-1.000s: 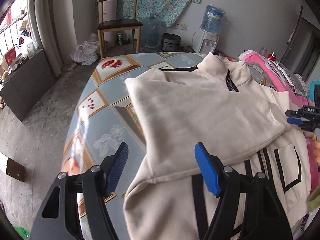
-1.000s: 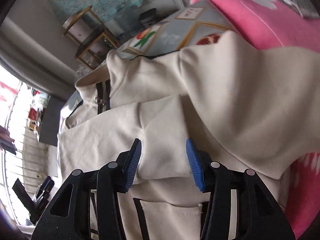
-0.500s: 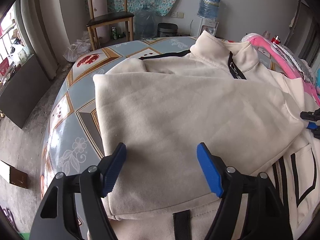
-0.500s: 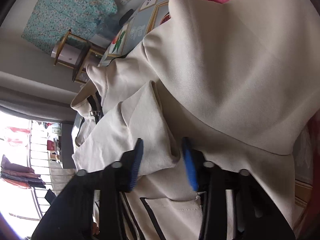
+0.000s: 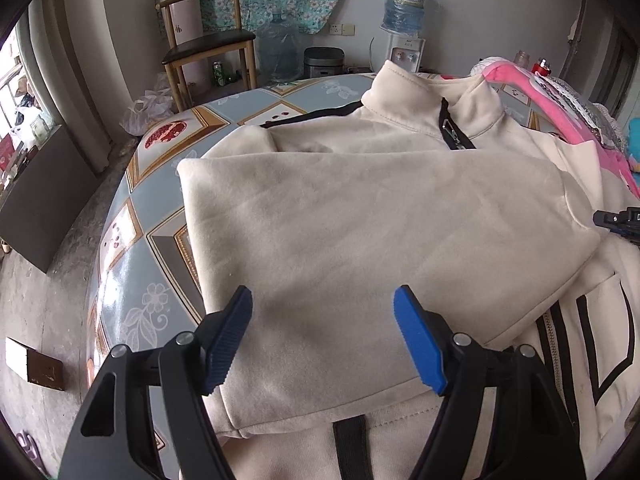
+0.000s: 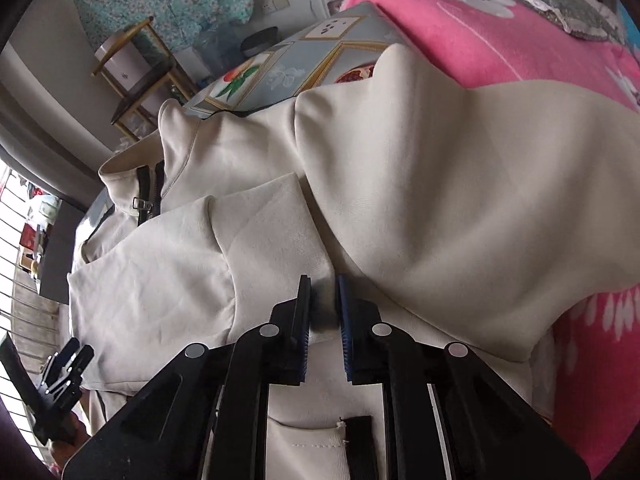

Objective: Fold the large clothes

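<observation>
Your cream zip-neck sweatshirt [image 5: 360, 220] lies half-folded on the surface [image 5: 152, 264], left gripper [image 5: 322, 340] jaws wide above it, while your right gripper [image 6: 323, 312] jaws, just closing, pinch its folded edge to pull.

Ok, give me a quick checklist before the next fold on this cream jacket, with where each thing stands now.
1. Left hand-held gripper open above the folded sleeve: ok.
2. Right hand-held gripper has just been closing; grip on the sleeve edge: cannot tell.
3. Cream jacket lying on the patterned table: ok.
4. Collar zip done up: ok.
5. Pink blanket clear of the jacket: not ok, cloth overlaps it.
</observation>
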{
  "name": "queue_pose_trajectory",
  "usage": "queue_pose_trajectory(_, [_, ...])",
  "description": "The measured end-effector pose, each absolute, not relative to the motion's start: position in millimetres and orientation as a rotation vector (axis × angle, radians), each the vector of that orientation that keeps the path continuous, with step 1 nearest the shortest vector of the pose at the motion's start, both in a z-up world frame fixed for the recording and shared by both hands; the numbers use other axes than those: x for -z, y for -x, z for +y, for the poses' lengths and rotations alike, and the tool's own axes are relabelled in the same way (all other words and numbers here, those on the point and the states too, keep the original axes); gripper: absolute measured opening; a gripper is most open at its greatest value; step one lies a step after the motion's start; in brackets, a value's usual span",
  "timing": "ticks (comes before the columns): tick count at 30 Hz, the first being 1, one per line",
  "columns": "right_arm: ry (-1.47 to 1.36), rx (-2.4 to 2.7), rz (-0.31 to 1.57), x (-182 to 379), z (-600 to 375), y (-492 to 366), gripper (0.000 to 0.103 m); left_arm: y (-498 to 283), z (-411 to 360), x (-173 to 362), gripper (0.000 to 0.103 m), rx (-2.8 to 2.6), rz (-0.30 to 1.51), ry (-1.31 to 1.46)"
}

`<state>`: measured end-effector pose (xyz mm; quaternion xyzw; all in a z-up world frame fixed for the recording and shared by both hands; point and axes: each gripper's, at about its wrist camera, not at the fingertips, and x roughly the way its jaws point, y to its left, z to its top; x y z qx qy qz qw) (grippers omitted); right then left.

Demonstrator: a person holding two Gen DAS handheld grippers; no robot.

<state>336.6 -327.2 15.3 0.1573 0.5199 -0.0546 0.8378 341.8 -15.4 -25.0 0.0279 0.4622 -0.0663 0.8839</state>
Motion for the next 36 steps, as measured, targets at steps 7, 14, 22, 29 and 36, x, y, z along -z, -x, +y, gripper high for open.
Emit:
queue_pose_trajectory(7, [-0.239, 0.056, 1.040, -40, -299, -350, 0.023, -349, -26, 11, 0.071, 0.136, 0.938, -0.068])
queue_pose_trajectory(14, [-0.202, 0.026, 1.132, -6, -286, -356, 0.025, -356, -33, 31, 0.071, 0.103, 1.021, -0.075])
queue_pose_trajectory(22, [-0.359, 0.090, 0.933, -90, -389, -301, 0.072, -355, -35, 39, 0.072, 0.079, 1.041, -0.074])
queue_pose_trajectory(29, [-0.737, 0.430, 0.789, -106, -584, -225, 0.072, -355, -35, 40, 0.072, 0.069, 1.044, -0.057])
queue_pose_trajectory(36, [-1.023, 0.664, 0.707, -70, -685, -172, 0.070, -357, -34, 40, 0.072, 0.068, 1.051, -0.054])
